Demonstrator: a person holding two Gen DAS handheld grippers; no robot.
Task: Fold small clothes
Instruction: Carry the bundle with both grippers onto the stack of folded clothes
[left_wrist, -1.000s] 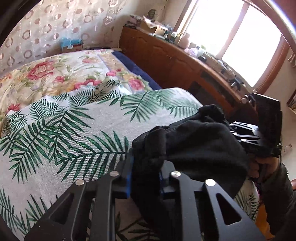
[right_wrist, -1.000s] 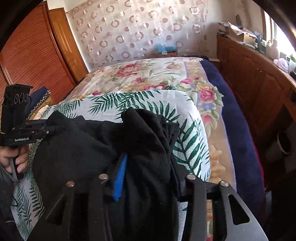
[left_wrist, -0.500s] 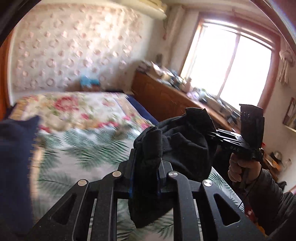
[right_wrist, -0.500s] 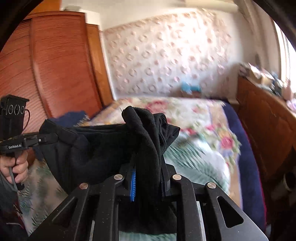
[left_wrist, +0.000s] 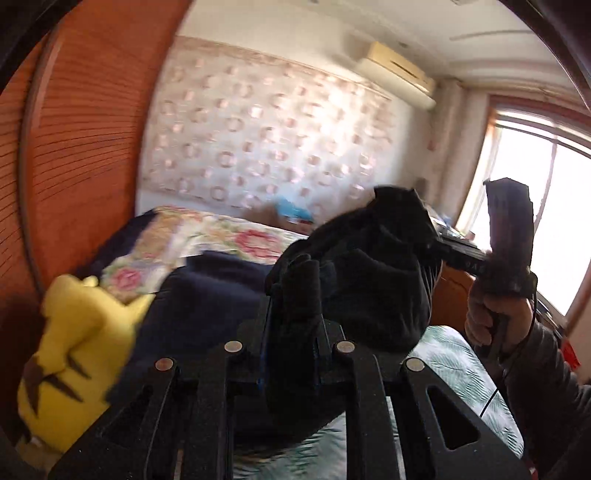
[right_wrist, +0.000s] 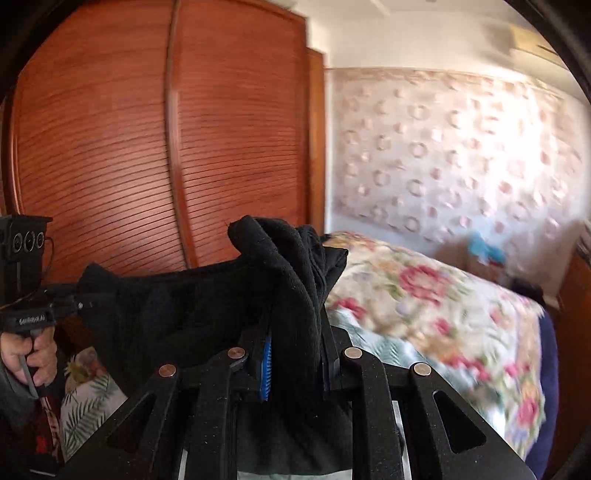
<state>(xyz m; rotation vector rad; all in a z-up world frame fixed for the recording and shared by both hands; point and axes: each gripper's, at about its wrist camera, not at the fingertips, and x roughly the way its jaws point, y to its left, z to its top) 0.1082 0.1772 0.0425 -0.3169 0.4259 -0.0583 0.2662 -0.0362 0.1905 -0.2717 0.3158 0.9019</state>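
Black garment (right_wrist: 207, 306) hangs in the air above the bed (right_wrist: 443, 314), bunched, its long axis approx. level – stretched from one gripper to the other. Left gripper (left_wrist: 291, 314) and right gripper (right_wrist: 295, 354) are each clamped on an end, w/ fabric sagging between; the right's jaws have just been closing on the cloth. Blurred yellow plush toy (left_wrist: 74, 354), probably on the bed's near-left edge.

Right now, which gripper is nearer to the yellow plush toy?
Left. The left gripper, shut on the black garment, is just beside the yellow plush toy; the right gripper holds the garment's far end.
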